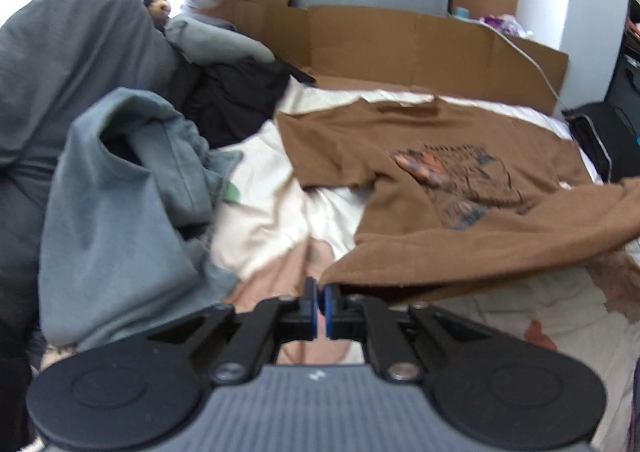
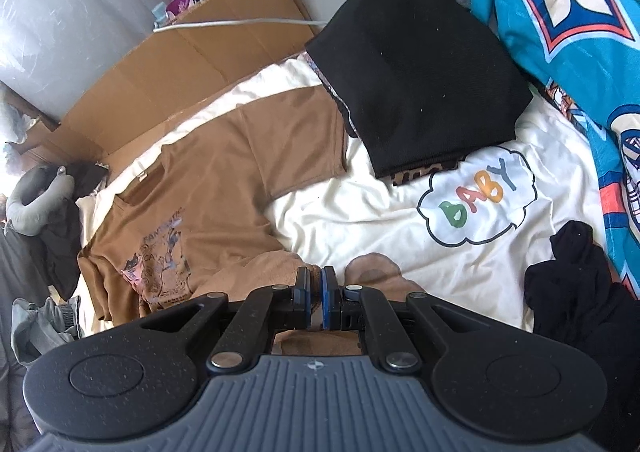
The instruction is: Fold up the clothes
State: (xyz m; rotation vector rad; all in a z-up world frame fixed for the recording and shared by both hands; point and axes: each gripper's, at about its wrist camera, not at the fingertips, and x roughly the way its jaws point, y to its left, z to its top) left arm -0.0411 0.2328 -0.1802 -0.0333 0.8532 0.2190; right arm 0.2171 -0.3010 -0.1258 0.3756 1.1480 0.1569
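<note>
Left wrist | left gripper (image 1: 320,294) pinches brown shirt (image 1: 460,244) hem | bedsheet (image 1: 272,220) beside

Daylight is bright and blown out white at the upper left of both views. The left wrist view is blurred; the fisheye bends and darkens the edges.
</note>
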